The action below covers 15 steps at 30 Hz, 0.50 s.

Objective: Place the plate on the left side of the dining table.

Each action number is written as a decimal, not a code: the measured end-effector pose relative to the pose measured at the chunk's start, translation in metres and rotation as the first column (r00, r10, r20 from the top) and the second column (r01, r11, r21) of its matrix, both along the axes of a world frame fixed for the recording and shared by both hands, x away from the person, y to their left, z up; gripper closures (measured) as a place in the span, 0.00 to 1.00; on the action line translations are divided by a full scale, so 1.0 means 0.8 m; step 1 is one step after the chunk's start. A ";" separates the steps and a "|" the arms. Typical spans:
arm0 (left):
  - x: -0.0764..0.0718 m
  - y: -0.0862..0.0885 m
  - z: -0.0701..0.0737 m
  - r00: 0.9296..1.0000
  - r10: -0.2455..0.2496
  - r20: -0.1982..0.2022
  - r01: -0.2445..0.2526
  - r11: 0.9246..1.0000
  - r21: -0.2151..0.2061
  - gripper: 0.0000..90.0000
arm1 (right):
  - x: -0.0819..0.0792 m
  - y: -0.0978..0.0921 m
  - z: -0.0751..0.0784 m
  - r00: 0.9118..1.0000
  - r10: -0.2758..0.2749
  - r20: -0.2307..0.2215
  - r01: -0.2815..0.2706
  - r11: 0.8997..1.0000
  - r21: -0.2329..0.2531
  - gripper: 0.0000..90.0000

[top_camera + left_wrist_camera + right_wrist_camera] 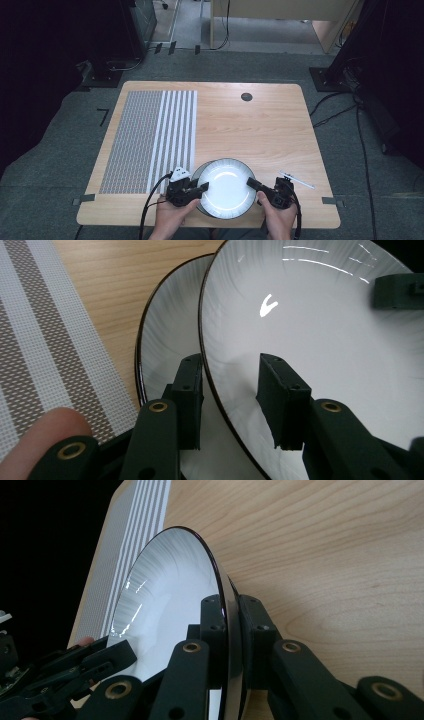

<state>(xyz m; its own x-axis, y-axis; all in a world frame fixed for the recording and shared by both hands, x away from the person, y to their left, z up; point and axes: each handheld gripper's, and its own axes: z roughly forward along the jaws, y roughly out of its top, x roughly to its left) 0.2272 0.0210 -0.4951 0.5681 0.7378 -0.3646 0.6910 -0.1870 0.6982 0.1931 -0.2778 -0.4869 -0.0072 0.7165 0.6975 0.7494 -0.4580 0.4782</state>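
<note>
A: From the high view, what's in hand?

B: A white plate with a dark rim (227, 187) at the near edge of the wooden table (260, 125), just right of the striped placemat (150, 140). The left gripper (202, 187) takes its left rim, the right gripper (251, 183) its right rim. Both forearms come in low, with the hands (172, 212) wrapped round the handles. A thin white utensil (297, 180) lies apart, to the right.

A: And the left gripper view?

B: Two plates: the upper plate (320, 340) sits tilted above a lower plate (167, 345). The jaws straddle the upper rim, one under, one on the face; I can't tell if they pinch yet.

A: The right gripper view?

B: There the jaws are narrow, clamped on the rim of the plate (165, 610) from both faces.

A: How will it handle?

B: Likely stiff, glazed and slippery, rather heavy, and breakable. I'd grip the rim on opposite sides and keep it level.
</note>
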 end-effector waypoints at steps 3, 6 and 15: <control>-0.001 0.001 0.002 1.000 0.006 0.003 -0.005 1.000 -0.008 0.70 | 0.000 0.001 0.001 1.000 -0.003 0.006 0.003 1.000 0.004 0.92; -0.001 0.002 0.005 1.000 0.006 0.009 -0.006 1.000 -0.014 0.70 | 0.000 0.000 0.002 1.000 -0.004 0.007 0.004 1.000 0.020 0.92; 0.002 0.008 0.024 1.000 0.005 0.025 -0.004 0.999 -0.032 0.71 | 0.002 -0.001 0.008 1.000 -0.002 0.015 0.001 0.996 0.089 0.91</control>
<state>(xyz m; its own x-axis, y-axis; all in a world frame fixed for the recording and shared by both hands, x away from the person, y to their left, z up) 0.2289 0.0277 -0.4761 0.5739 0.7286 -0.3739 0.6738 -0.1607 0.7212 0.1946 -0.2785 -0.4802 -0.0171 0.6518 0.7582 0.7417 -0.5002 0.4468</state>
